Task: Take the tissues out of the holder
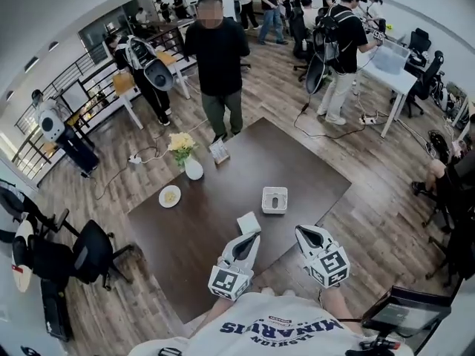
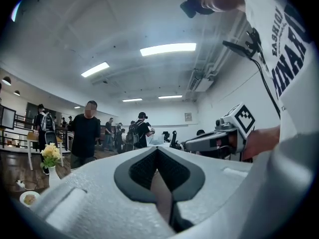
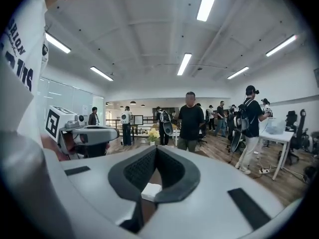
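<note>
On the dark brown table [image 1: 223, 206] stands a white square tissue holder [image 1: 274, 199] with a slot in its top. A white wad of tissues [image 1: 249, 222] lies nearer me on the table, just beyond my left gripper [image 1: 251, 237]. This gripper is raised above the table's near edge, its jaws together and empty [image 2: 157, 149]. My right gripper [image 1: 303, 231] hovers beside it, to the right, also shut with nothing in it [image 3: 156, 148]. In the right gripper view a white piece [image 3: 151, 190] shows on the table below the jaws. Each gripper appears in the other's view.
A white vase of yellow flowers [image 1: 191, 165], a small plate [image 1: 170, 196] and a card stand [image 1: 219, 151] sit at the table's far side. A person in black [image 1: 217, 58] stands just beyond it. A black office chair [image 1: 93, 251] is at the left.
</note>
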A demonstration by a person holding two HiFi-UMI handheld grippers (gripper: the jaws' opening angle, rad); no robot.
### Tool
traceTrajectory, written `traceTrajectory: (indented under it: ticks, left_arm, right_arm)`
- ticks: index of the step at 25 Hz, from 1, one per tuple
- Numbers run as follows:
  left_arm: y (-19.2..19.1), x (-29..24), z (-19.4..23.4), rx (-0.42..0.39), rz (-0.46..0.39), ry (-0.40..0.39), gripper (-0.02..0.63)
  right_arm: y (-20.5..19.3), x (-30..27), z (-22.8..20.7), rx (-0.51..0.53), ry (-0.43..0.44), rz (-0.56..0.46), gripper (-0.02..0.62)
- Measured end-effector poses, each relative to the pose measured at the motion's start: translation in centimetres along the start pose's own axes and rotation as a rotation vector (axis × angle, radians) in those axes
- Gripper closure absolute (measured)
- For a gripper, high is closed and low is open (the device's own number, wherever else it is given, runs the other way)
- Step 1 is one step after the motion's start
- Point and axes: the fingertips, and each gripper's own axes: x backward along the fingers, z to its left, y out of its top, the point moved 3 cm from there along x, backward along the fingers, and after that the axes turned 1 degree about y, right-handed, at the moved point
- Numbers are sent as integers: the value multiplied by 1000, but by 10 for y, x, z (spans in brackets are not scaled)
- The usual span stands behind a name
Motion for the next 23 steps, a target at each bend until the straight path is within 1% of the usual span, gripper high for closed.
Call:
traceTrajectory:
  ticks: [4,7,10,16,20,23]
  left_arm:
    - [1,1,-10,-7,5,-53,603]
    - [3,2,-15,-8,11,-74,603]
    - [2,2,-15,-3,12,-77,603]
    - [-12,19,-15,5,5,-69,603]
    - [-21,24,-12,20,26,-70,603]
    - [-24,19,-12,35,44,-92,604]
  right_arm:
    - [6,6,4,49,-23,-6,589]
    - [12,9,6,66,-35,-8,589]
    - [11,11,9,67,-32,-7,589]
    - [-6,10,26,72,-23,-3,589]
    - [-9,6,28,78,-2,4,589]
    - [-8,5,23,83,8,9,589]
